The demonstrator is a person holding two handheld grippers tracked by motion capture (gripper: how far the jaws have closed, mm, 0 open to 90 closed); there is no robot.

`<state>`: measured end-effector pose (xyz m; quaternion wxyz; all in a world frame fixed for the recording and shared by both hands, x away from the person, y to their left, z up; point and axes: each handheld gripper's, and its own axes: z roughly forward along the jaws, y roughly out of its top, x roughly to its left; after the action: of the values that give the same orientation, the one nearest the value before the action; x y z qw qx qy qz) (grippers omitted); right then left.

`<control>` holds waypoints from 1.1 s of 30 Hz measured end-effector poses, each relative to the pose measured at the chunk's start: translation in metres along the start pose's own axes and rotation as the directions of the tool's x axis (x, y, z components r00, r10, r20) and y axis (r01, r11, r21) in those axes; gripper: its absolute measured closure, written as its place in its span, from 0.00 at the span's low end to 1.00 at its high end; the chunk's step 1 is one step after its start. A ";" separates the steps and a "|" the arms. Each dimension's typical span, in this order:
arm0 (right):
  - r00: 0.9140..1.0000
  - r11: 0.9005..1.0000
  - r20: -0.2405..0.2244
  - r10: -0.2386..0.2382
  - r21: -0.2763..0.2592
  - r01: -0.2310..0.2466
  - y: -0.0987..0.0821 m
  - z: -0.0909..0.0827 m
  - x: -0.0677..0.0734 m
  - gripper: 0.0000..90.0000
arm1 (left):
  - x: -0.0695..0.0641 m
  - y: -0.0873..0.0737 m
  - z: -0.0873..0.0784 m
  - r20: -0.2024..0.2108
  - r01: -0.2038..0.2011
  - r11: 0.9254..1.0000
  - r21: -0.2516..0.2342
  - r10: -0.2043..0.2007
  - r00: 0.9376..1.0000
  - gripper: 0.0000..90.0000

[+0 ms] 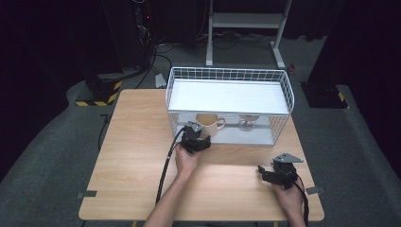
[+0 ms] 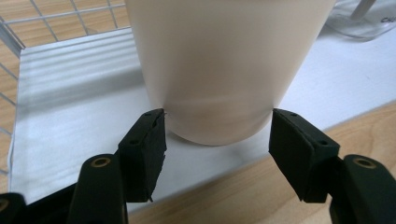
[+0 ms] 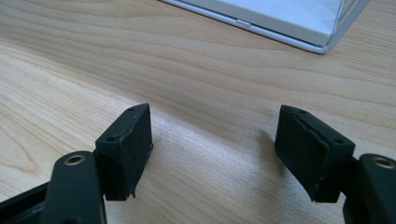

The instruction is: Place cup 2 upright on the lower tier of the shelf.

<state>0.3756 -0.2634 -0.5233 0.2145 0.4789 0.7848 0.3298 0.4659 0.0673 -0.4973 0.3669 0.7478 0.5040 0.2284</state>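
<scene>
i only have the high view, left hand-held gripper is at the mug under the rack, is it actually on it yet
Observer: Not yet. In the left gripper view the left hand-held gripper is open, its jaws either side of the mug near its base.
Operator: any gap left
Observer: The left pad looks to touch the mug wall; the right pad stands just off it.
Operator: and the right one, holding anything
Observer: No. The right hand-held gripper is open over bare table, with the rack corner ahead of it.
</scene>
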 end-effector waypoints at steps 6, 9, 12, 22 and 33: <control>1.000 1.000 0.000 0.000 0.000 0.000 0.000 0.000 0.000 0.31 | 0.001 0.006 0.008 -0.005 -0.016 1.000 0.026 0.016 1.000 0.41; 1.000 1.000 0.000 0.000 0.000 0.000 0.000 0.000 0.000 0.31 | 0.002 0.010 0.011 -0.007 -0.002 1.000 0.023 0.002 1.000 0.41; 1.000 1.000 0.000 -0.002 -0.001 0.002 0.000 0.000 0.000 0.31 | 0.002 0.013 0.013 0.007 0.017 1.000 0.005 -0.017 1.000 0.42; 1.000 1.000 -0.001 0.001 0.001 -0.001 0.000 0.000 0.000 0.31 | 0.007 0.024 0.027 0.001 0.008 0.999 0.032 -0.008 1.000 0.43; 1.000 1.000 -0.001 0.001 0.001 -0.001 0.000 0.000 0.000 0.31 | 0.006 0.033 0.037 -0.034 0.007 0.999 0.046 -0.005 0.999 0.43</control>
<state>0.3757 -0.2634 -0.5233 0.2135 0.4793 0.7847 0.3299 0.5137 0.0543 -0.4950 0.3416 0.7506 0.5175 0.2282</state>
